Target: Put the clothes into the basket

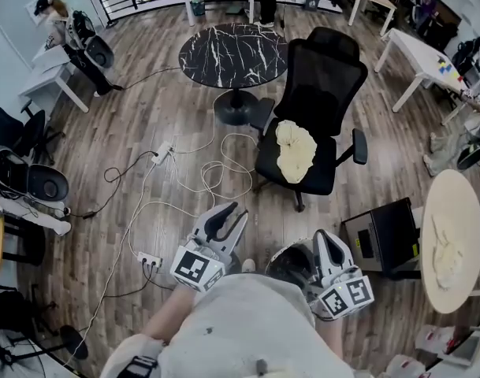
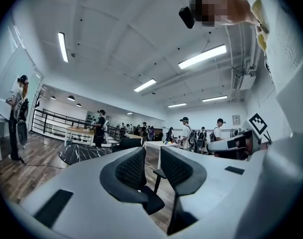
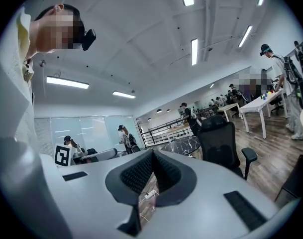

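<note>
A cream cloth (image 1: 295, 152) lies crumpled on the seat of a black office chair (image 1: 322, 61) ahead of me. A second pale cloth (image 1: 447, 252) rests on a round white table (image 1: 460, 203) at the right. Beside that table stands a black open-topped box (image 1: 393, 235); I cannot tell if it is the basket. My left gripper (image 1: 233, 213) is held low in front of me and points level, its jaws (image 2: 152, 158) a little apart with nothing between them. My right gripper (image 1: 322, 238) hangs beside it, its fingertips (image 3: 152, 157) touching and empty. Both are well short of the chair.
A round black marble table (image 1: 233, 53) stands beyond the chair. White cables and two power strips (image 1: 149, 260) trail over the wooden floor at the left. Desks, bags and several people stand round the room's edges.
</note>
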